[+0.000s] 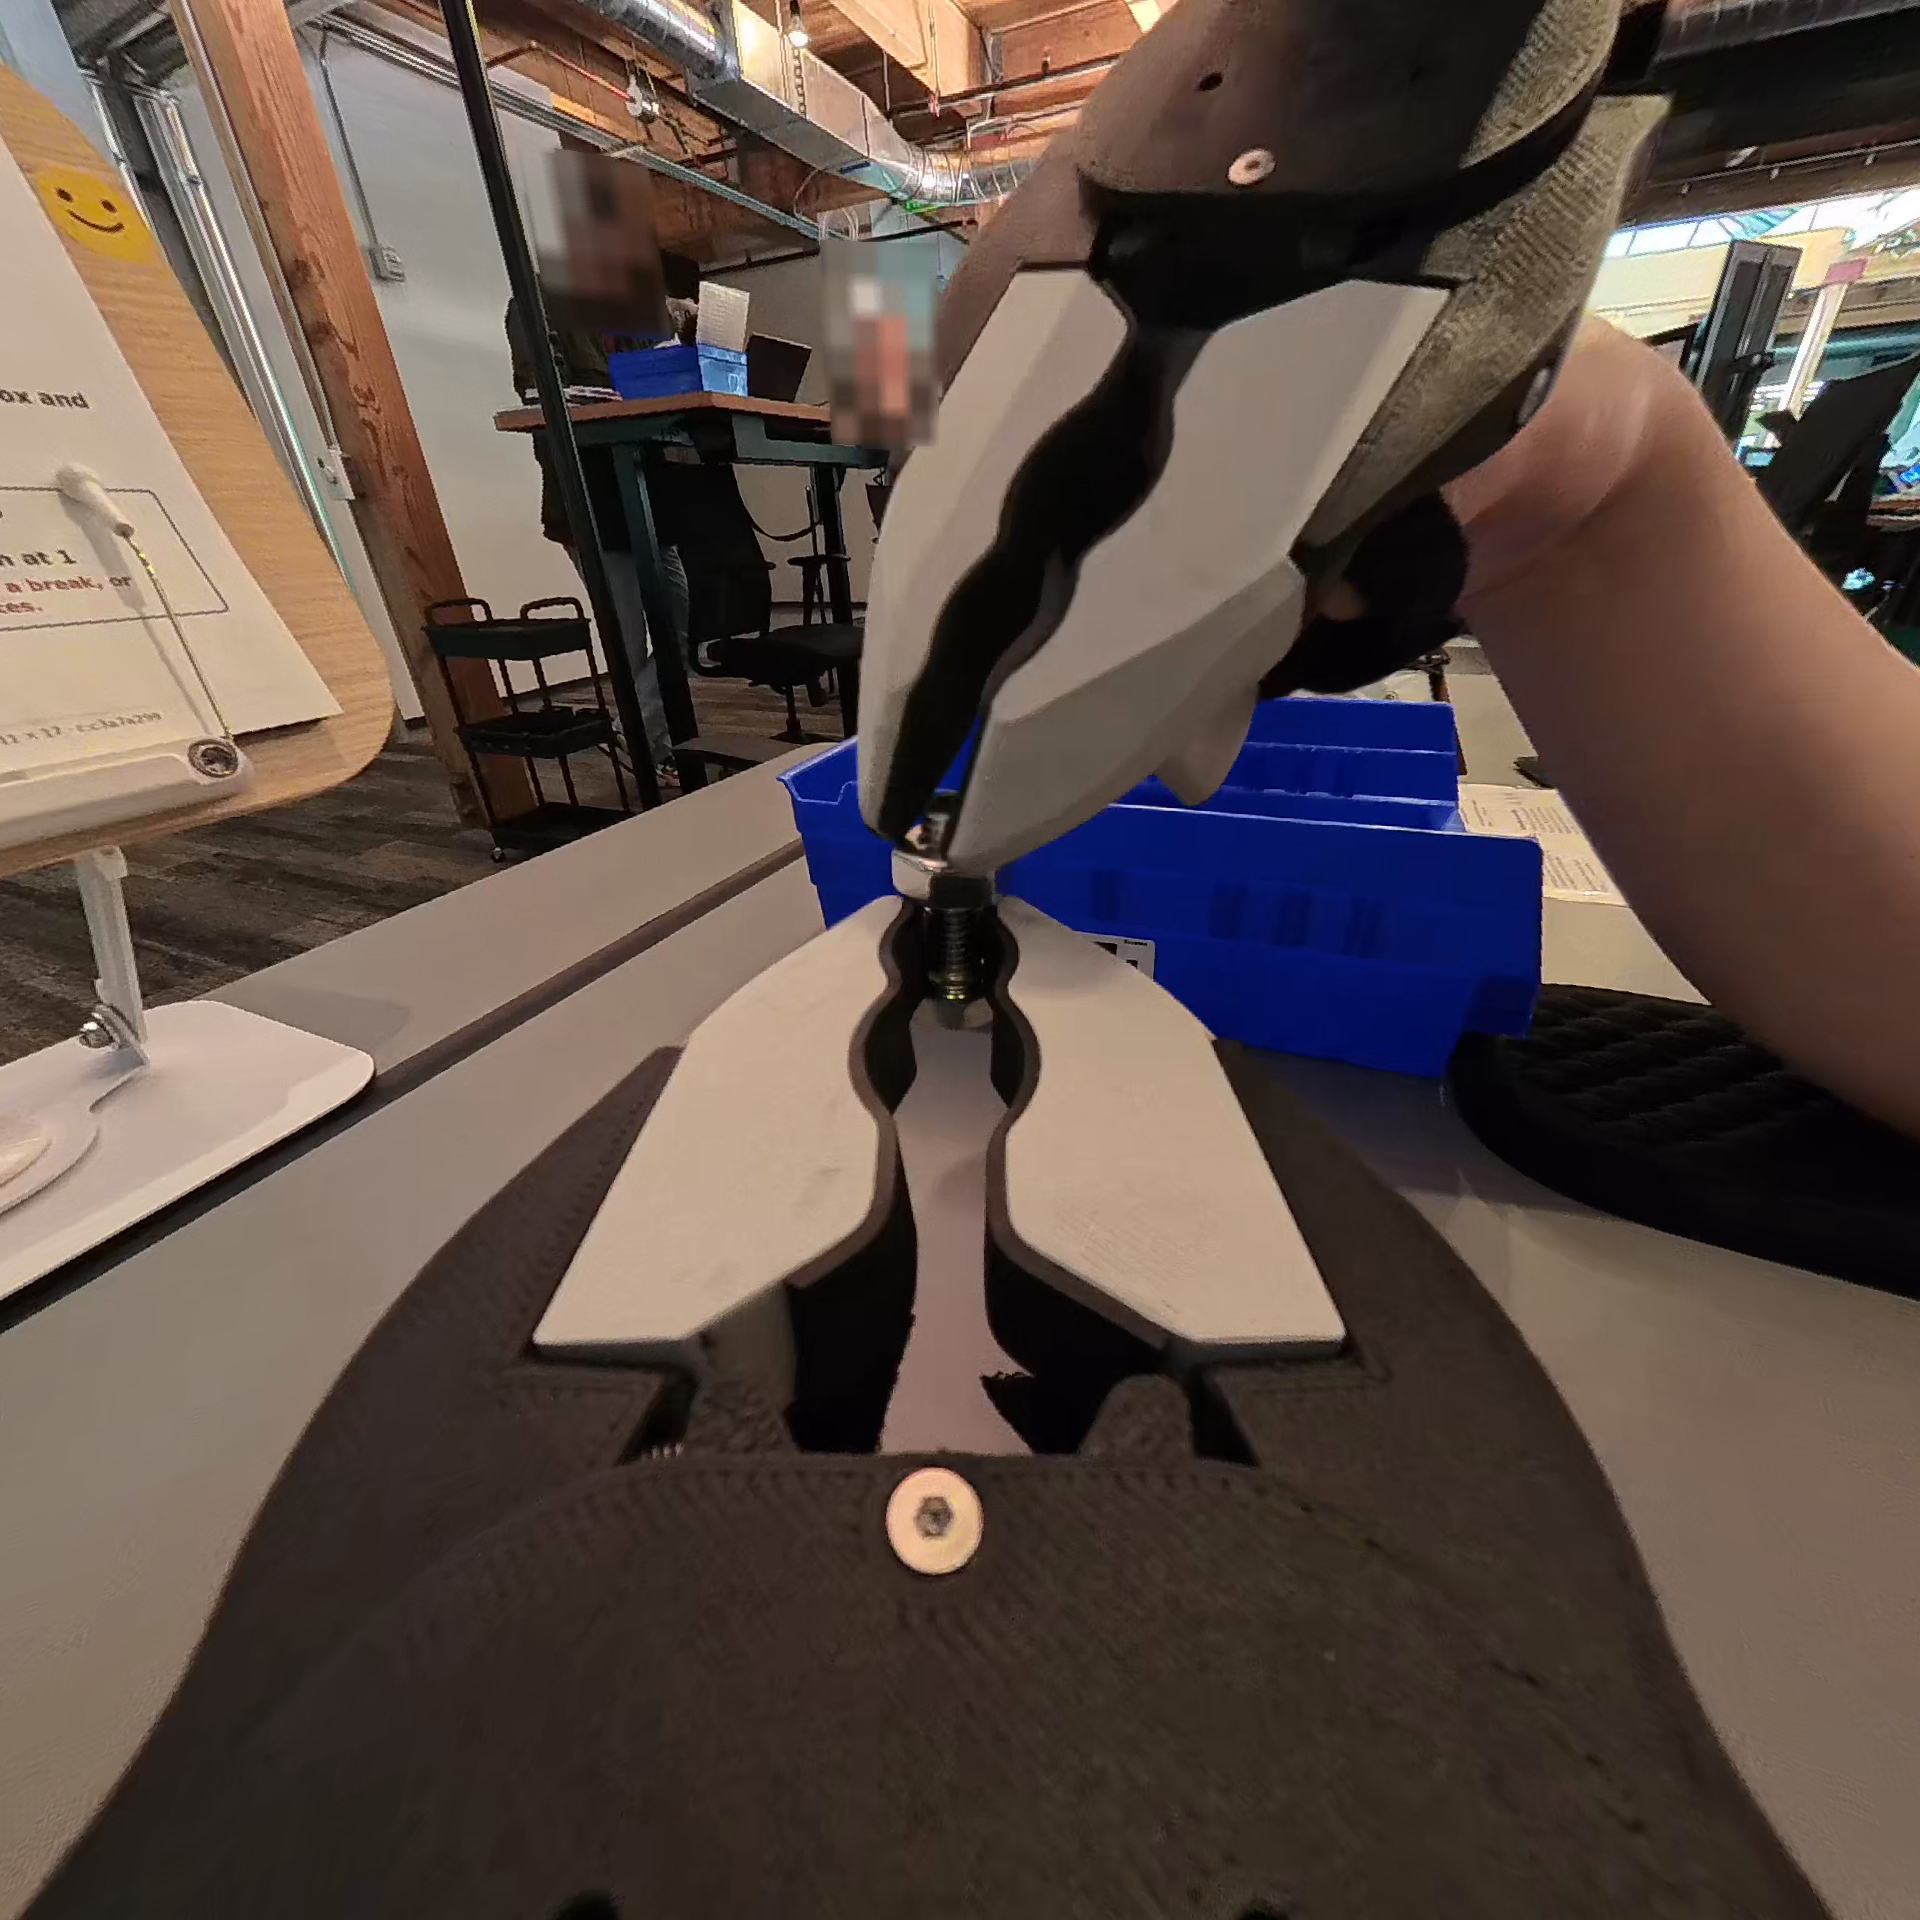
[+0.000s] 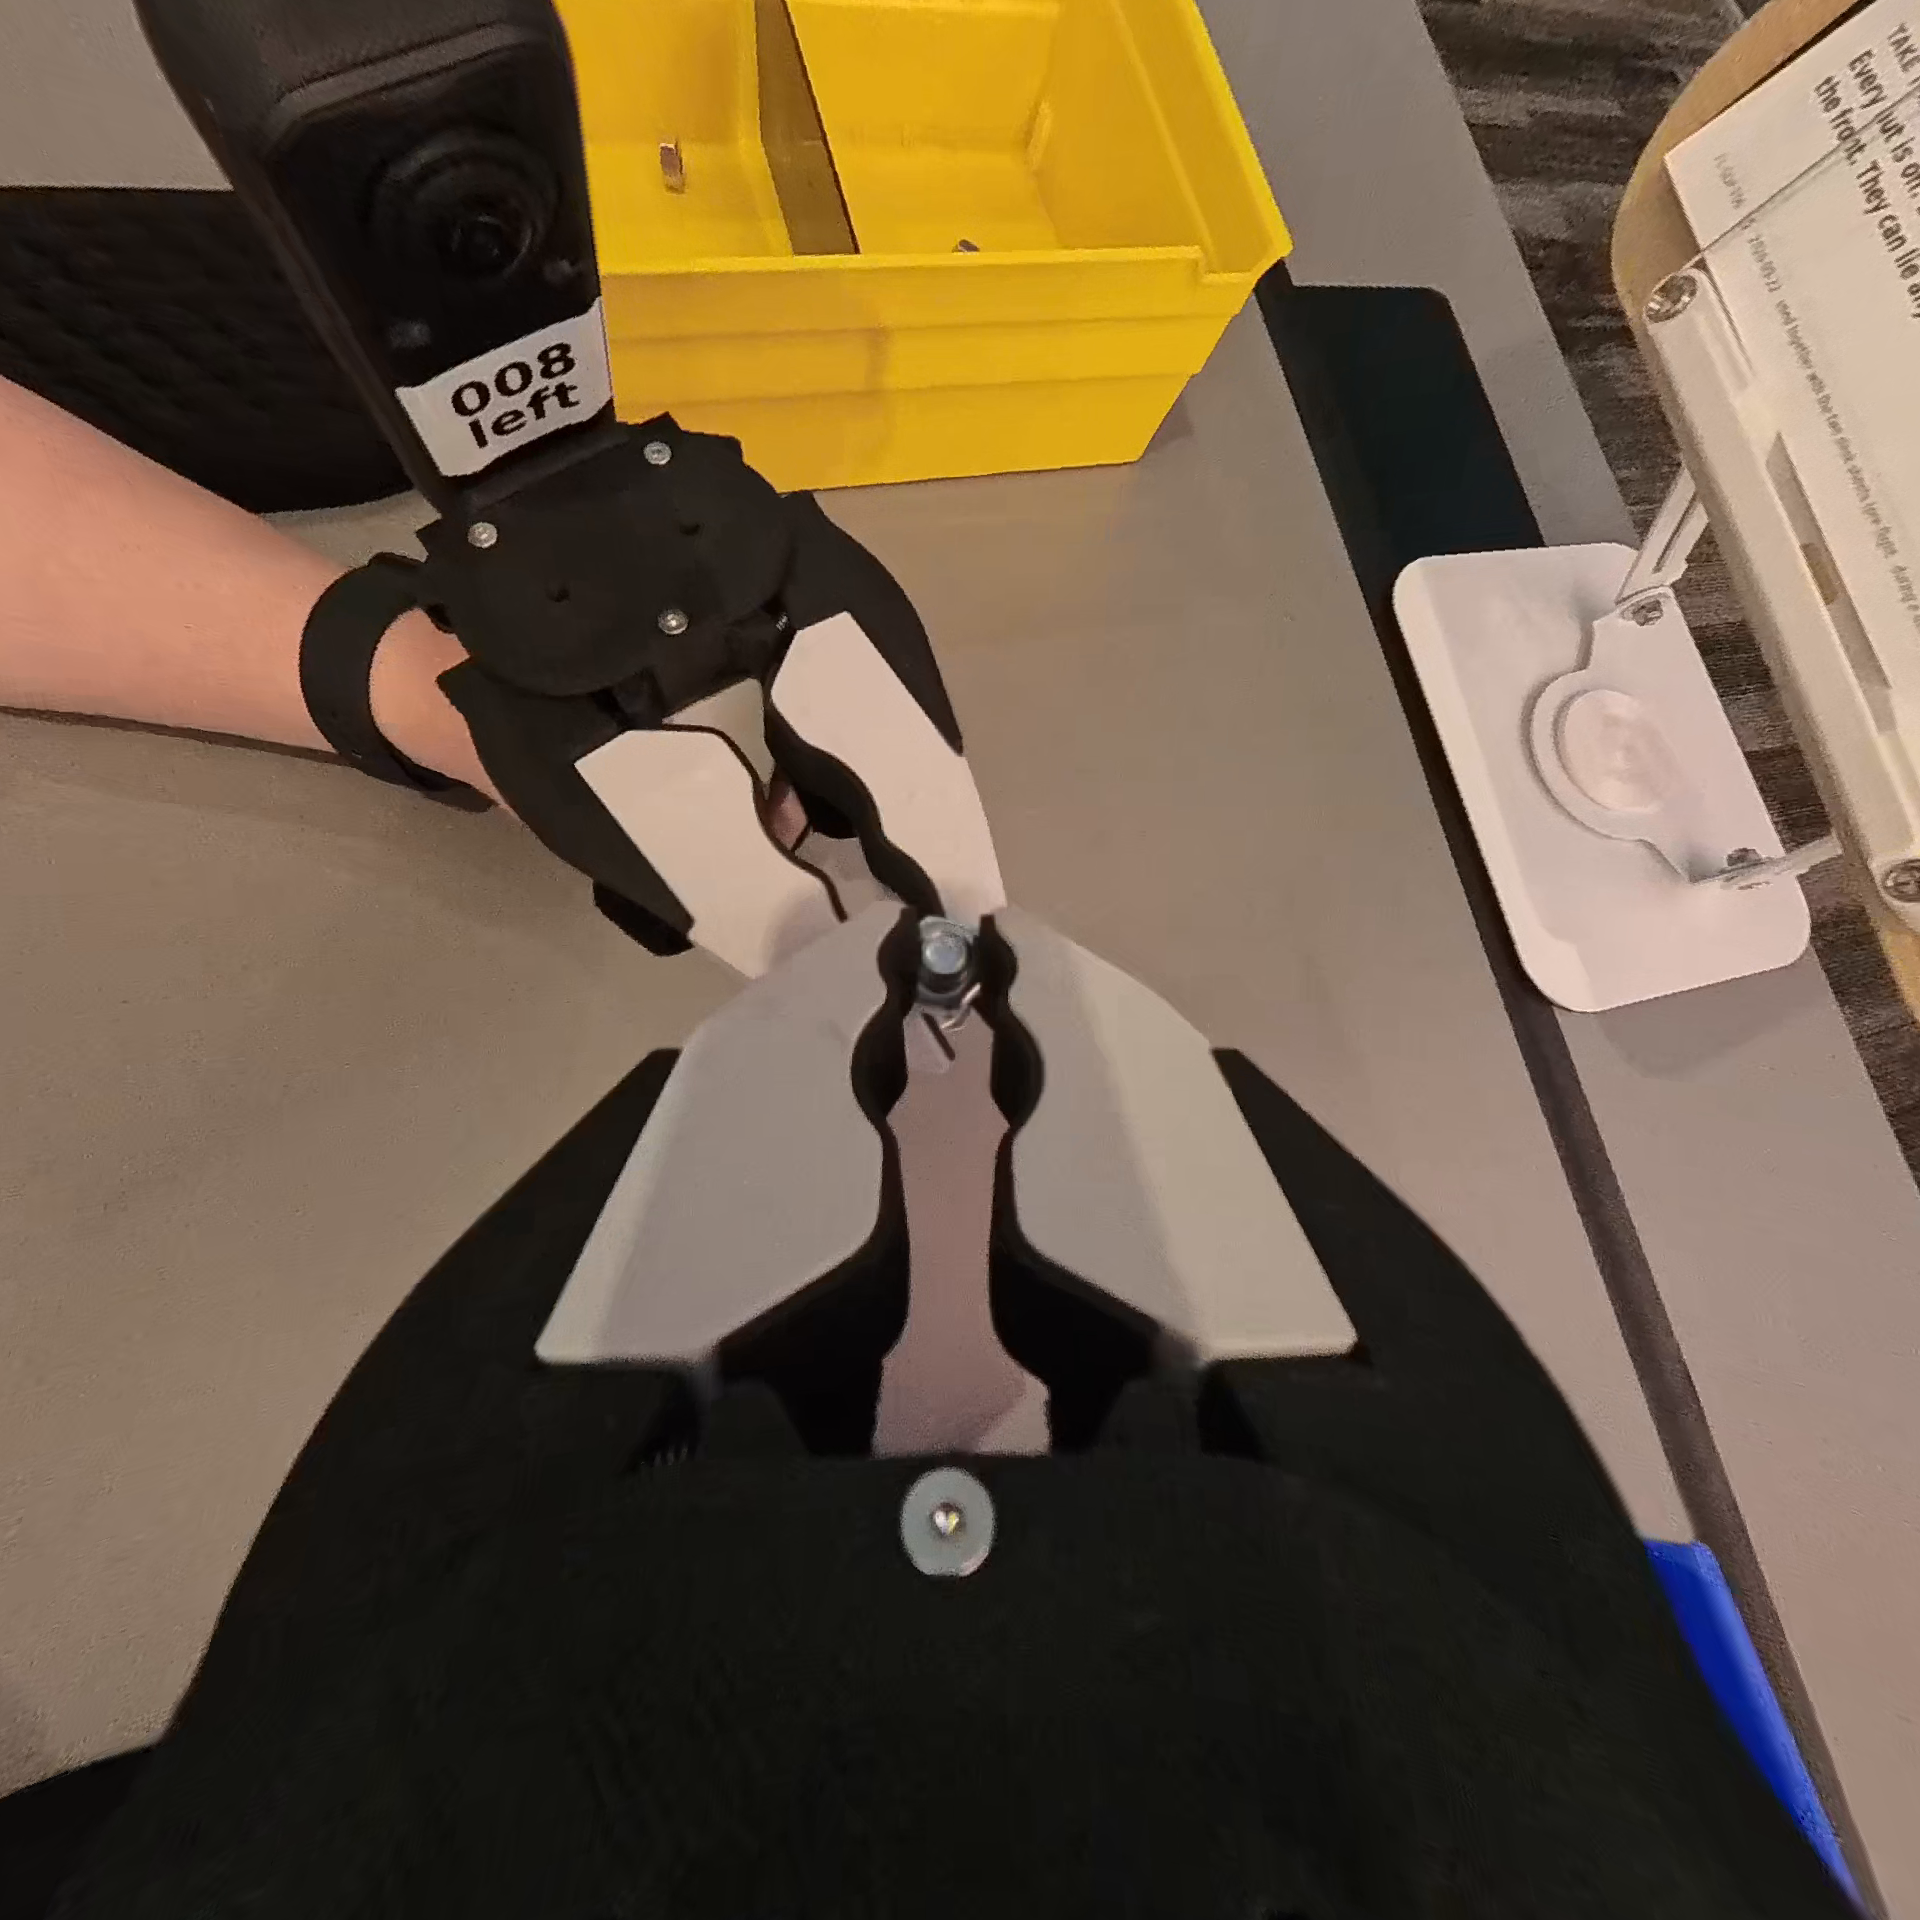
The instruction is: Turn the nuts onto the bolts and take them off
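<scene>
The left gripper (image 1: 951, 940) is closed on the lower part of the bolt (image 1: 954, 956), holding it upright above the middle of the bench (image 2: 312, 1039). The right gripper (image 1: 925, 831) comes down from above, its tips clamped on the nut (image 1: 928, 871) at the bolt's top end (the threads show between the two grippers). From the right wrist view, the bolt (image 2: 940, 966) is seen end-on between the right gripper (image 2: 943, 961) tips, touching the left gripper (image 2: 883, 894). A yellow bin (image 2: 914, 343) sits at the far edge of the bench, a blue bin (image 1: 1299, 935) behind the grippers, and a white stand base (image 2: 1590, 769) near the bench's right edge.
</scene>
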